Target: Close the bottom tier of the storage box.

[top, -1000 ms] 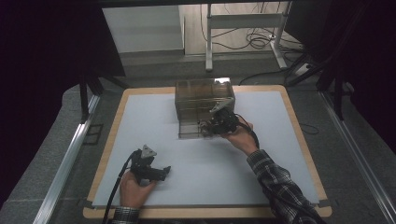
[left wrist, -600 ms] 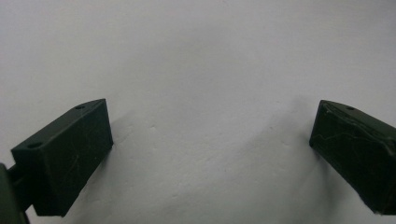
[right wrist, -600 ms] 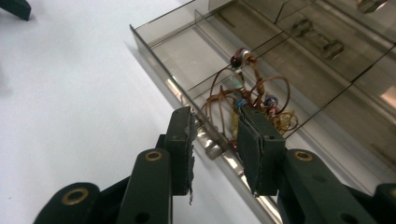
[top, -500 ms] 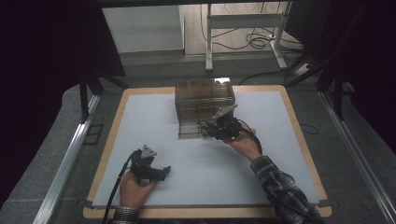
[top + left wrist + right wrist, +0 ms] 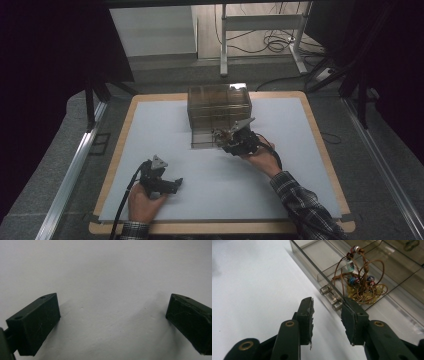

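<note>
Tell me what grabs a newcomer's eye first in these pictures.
First comes the clear drawer box at the far middle of the white table, with its bottom drawer pulled out. In that drawer lies a tangle of brown cord with coloured beads. The right gripper hovers with fingers apart just before the drawer's clear handle, while the left gripper rests open near the table's near edge.

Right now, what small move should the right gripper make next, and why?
Probably ease the right gripper forward onto the drawer handle: its jaws stand apart just short of it, nothing between them, and the clear drawer is pulled out with a beaded cord bracelet inside.
</note>
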{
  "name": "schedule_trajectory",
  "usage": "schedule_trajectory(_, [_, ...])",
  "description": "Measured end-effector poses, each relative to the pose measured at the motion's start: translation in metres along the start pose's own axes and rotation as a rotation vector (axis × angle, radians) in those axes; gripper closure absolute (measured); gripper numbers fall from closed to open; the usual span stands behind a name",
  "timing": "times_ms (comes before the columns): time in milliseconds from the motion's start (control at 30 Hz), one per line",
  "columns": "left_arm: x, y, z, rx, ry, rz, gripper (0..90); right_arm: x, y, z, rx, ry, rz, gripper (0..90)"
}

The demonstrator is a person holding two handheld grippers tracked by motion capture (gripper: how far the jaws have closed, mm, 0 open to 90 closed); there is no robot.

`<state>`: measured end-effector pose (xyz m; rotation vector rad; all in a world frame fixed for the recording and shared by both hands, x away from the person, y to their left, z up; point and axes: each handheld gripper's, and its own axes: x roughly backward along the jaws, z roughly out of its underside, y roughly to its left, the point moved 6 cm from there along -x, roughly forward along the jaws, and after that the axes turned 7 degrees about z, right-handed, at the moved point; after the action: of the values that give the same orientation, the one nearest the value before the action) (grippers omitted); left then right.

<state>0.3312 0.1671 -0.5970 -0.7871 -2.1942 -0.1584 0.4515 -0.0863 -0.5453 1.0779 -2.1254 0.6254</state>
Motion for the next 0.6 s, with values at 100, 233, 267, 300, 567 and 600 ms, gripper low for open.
schedule_trajectory(100, [0.0000, 0.0000, 0.0000, 0.000, 0.000, 0.000, 0.0, -0.0014, 0.0009, 0.0028, -0.001, 0.002, -0.005, 58.7])
schedule_trajectory(233, [0.0000, 0.0000, 0.0000, 0.000, 0.000, 0.000, 0.0, -0.0042, 0.0014, 0.0055, -0.002, 0.006, -0.006, 56.3])
schedule_trajectory(267, [0.0000, 0.0000, 0.0000, 0.000, 0.000, 0.000, 0.0, -0.0047, 0.0017, 0.0058, -0.003, 0.008, -0.006, 55.4])
schedule_trajectory(300, [0.0000, 0.0000, 0.0000, 0.000, 0.000, 0.000, 0.0, -0.0053, 0.0017, 0.0059, 0.000, 0.007, -0.005, 54.8])
schedule_trajectory(567, [0.0000, 0.0000, 0.0000, 0.000, 0.000, 0.000, 0.0, -0.0081, 0.0015, 0.0084, -0.005, 0.017, -0.006, 52.1])
schedule_trajectory(600, [-0.0001, -0.0001, 0.0000, 0.001, -0.001, 0.000, 0.0, -0.0089, 0.0012, 0.0087, -0.002, 0.016, -0.007, 52.1])
